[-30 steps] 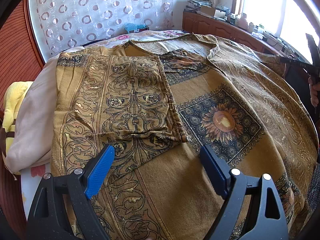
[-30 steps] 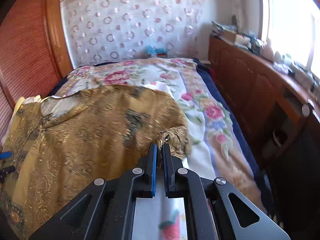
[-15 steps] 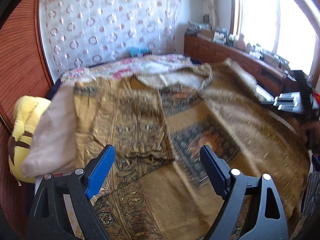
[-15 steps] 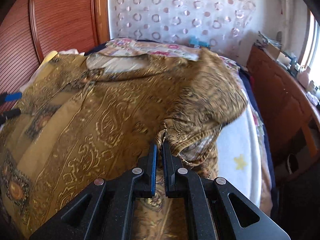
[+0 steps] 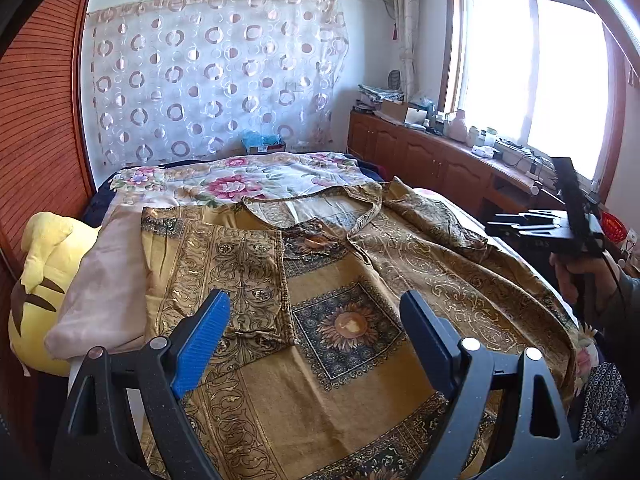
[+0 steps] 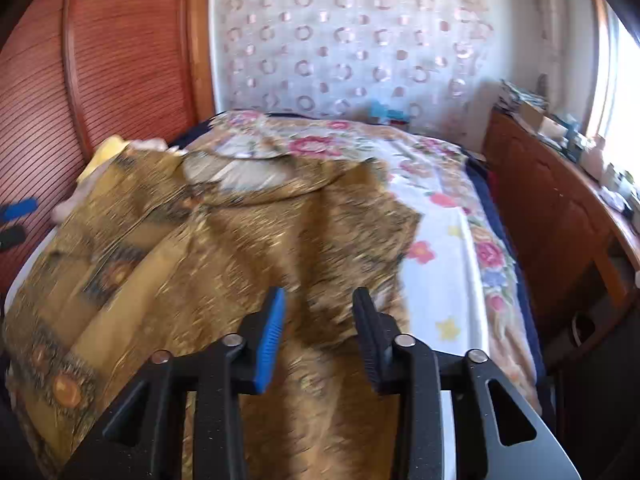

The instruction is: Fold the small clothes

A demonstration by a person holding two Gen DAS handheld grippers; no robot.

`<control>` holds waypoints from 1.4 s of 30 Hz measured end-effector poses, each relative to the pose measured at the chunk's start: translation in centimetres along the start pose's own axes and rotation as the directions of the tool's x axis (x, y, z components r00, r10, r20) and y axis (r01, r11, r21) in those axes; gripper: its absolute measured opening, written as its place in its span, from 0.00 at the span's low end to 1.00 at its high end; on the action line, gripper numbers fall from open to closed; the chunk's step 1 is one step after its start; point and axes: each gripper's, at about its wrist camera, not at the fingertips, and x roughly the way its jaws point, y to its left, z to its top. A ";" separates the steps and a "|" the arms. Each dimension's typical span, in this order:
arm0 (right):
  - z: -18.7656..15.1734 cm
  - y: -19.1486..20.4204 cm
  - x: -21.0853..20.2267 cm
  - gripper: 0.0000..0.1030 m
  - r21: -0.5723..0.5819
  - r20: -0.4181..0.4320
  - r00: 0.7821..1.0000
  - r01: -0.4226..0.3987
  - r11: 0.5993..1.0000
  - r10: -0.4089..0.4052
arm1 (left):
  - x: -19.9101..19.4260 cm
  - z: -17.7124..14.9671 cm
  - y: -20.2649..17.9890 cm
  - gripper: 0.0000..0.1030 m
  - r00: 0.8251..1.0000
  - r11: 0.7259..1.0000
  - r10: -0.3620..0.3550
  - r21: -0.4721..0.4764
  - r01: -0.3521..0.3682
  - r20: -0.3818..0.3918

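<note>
Before us lies a bed (image 5: 280,172) covered by a floral sheet (image 6: 452,216), running up to a wall hung with a circle-patterned curtain (image 5: 216,76). A wooden cabinet (image 5: 424,156) stands along the bed's right edge beneath a bright window (image 5: 532,72).

Our golden patterned garment (image 5: 360,280) is spread flat over the near half of the bed, neckline toward the far end. Its left sleeve (image 5: 240,276) is folded inward across the front. The right sleeve (image 6: 352,216) lies loose toward the bed's right edge; that view is blurred, so we cannot make out its folds.

A pale pillow (image 5: 108,280) rests at the bed's left edge, touching the garment, with a yellow plush toy (image 5: 40,280) just beyond it.

Our left gripper (image 5: 316,332) hovers above the garment's lower front, its jaws wide apart and holding nothing. Our right gripper (image 6: 318,336) sits over the garment near the right sleeve; its jaws have just been opening and now stand apart, with no cloth pinched between them.
</note>
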 end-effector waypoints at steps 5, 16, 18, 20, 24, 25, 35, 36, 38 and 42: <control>1.7 -2.8 4.7 0.40 0.058 -0.075 0.997 0.041 0.997 -0.037 | 0.1 -0.3 -0.4 0.85 1.000 1.000 -0.004 0.007 0.004 -0.006; 4.8 -6.1 12.3 0.30 0.199 -0.174 0.985 0.032 0.980 0.003 | 0.6 -1.1 0.2 0.85 1.000 1.000 0.006 -0.002 -0.006 -0.030; 5.0 -5.9 11.9 0.13 0.176 -0.166 0.986 0.028 0.984 0.002 | 0.7 -1.2 0.2 0.85 1.000 1.000 0.006 -0.004 -0.007 -0.031; 5.4 -5.3 11.4 0.08 0.127 -0.145 0.989 0.042 0.991 -0.023 | 0.7 -1.2 0.3 0.85 1.000 1.000 0.008 -0.006 -0.008 -0.031; 6.6 -3.3 10.2 0.07 0.057 -0.088 0.995 0.056 0.997 -0.050 | 0.8 -1.3 0.4 0.85 0.999 1.000 0.009 -0.009 -0.009 -0.032; 7.0 -2.7 9.7 0.07 0.042 -0.067 0.997 0.052 0.998 -0.049 | 0.8 -1.3 0.4 0.85 0.999 1.000 0.010 -0.008 -0.011 -0.032; 6.9 3.6 7.9 0.11 -0.041 -0.028 0.991 -0.130 0.991 0.128 | 0.9 -1.6 1.0 0.85 0.999 1.000 0.020 -0.016 -0.021 -0.038; 6.7 3.9 8.0 0.14 -0.052 -0.048 0.987 -0.154 0.987 0.152 | 1.0 -1.6 1.0 0.85 0.999 1.000 0.022 -0.017 -0.022 -0.038; 6.2 4.8 7.7 0.20 -0.087 -0.051 0.986 -0.161 0.983 0.157 | 1.0 -1.6 1.1 0.85 0.999 1.000 0.023 -0.018 -0.024 -0.038; 5.9 4.9 6.5 0.25 -0.120 -0.042 0.981 -0.191 0.974 0.187 | 1.1 -1.6 1.2 0.85 0.999 0.999 0.027 -0.021 -0.028 -0.040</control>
